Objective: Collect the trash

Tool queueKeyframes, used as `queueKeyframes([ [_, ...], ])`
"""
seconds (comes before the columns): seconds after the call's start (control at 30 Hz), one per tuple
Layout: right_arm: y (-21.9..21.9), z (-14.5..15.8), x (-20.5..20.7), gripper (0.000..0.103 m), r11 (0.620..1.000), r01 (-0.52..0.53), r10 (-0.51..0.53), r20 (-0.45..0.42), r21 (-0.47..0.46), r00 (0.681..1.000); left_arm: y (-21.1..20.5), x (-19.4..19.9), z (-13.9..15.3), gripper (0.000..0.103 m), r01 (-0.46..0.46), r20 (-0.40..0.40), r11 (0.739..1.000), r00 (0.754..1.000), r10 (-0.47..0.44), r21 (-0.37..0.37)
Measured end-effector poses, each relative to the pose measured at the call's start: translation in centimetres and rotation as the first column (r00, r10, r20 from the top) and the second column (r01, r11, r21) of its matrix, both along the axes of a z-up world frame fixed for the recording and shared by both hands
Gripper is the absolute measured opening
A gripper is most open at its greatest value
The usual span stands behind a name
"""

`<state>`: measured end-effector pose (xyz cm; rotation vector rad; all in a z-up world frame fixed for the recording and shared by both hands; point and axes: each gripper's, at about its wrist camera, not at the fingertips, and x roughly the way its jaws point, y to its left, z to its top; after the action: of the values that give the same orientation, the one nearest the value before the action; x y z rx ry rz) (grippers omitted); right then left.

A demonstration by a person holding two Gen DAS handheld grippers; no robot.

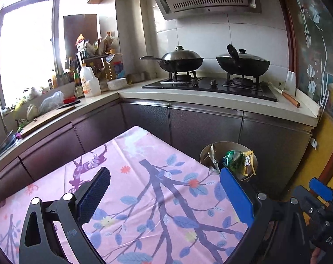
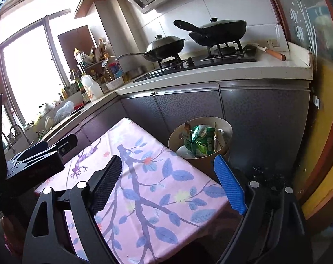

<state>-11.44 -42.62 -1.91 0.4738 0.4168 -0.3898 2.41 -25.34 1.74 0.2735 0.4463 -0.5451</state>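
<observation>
Both grippers were found spread wide and holding nothing. The left gripper hung over the pink floral-printed tablecloth; the right gripper hung over the same cloth, nearer the table's far right corner. No loose trash was visible on the cloth in either view.

The task's material was located in the round beige waste bin, which stood on the floor just beside the table's far corner, at about one o'clock from the right gripper and against the dark purple cabinet fronts. Inside it: a crumpled green foil snack packet, standing proud of the rim; a yellow-and-brown wrapper at its right in the left wrist view; a thin torn brownish strip of packaging at the bin's ten o'clock edge; and something white lower down (too hidden to identify).

Assessment: the wrappers appeared very light, soft and crushable, with a slick film surface likely to slide between the pads. Any hold should be taken on a crumpled fold or a stiff sealed edge, not a flat face. The bin itself looked thin-walled and light, probably apt to tip if nudged at the rim.

Collection appeared largely complete.
</observation>
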Motion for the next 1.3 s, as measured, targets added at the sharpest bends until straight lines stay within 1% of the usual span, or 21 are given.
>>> queueKeyframes([
  [0.23,0.2,0.0,0.4,0.086,1.0,0.011,-0.011,-0.033,-0.023,0.999,-0.2,0.4,-0.7,0.099,0.029,-0.065,1.0,0.998,-0.028,0.007],
  [0.37,0.1,-0.2,0.5,0.086,1.0,0.01,-0.011,-0.042,-0.019,0.999,-0.2,0.6,-0.9,0.099,0.016,-0.069,1.0,0.998,-0.015,0.011],
  [0.53,0.1,-0.2,0.8,0.086,0.999,0.022,-0.024,-0.058,-0.028,0.998,0.0,0.7,-0.9,0.099,0.028,-0.081,1.0,0.996,-0.028,-0.001],
  [0.63,0.3,-0.1,0.8,0.086,0.998,0.035,-0.039,-0.07,-0.053,0.997,0.0,0.6,-1.0,0.099,0.025,-0.074,1.0,0.997,-0.025,0.005],
  [0.7,0.5,0.1,0.8,0.086,0.996,0.046,-0.052,-0.078,-0.079,0.996,0.0,0.8,-1.1,0.099,0.018,-0.086,1.0,0.996,-0.016,0.022],
  [0.83,0.6,0.6,0.7,0.086,0.991,0.062,-0.073,-0.089,-0.117,0.993,0.2,1.1,-1.5,0.099,0.011,-0.104,1.0,0.995,-0.009,0.023],
  [0.93,0.6,0.9,0.6,0.086,0.987,0.076,-0.089,-0.091,-0.142,0.992,0.3,1.2,-1.7,0.099,-0.001,-0.111,0.999,0.994,0.005,0.041],
  [1.13,0.6,1.2,0.4,0.087,0.983,0.088,-0.103,-0.089,-0.159,0.991,0.4,1.5,-2.0,0.099,-0.005,-0.141,0.999,0.99,0.012,0.048],
  [1.3,0.6,1.3,0.1,0.086,0.979,0.099,-0.117,-0.09,-0.178,0.989,0.3,1.5,-2.0,0.099,-0.012,-0.138,0.999,0.99,0.019,0.051],
])
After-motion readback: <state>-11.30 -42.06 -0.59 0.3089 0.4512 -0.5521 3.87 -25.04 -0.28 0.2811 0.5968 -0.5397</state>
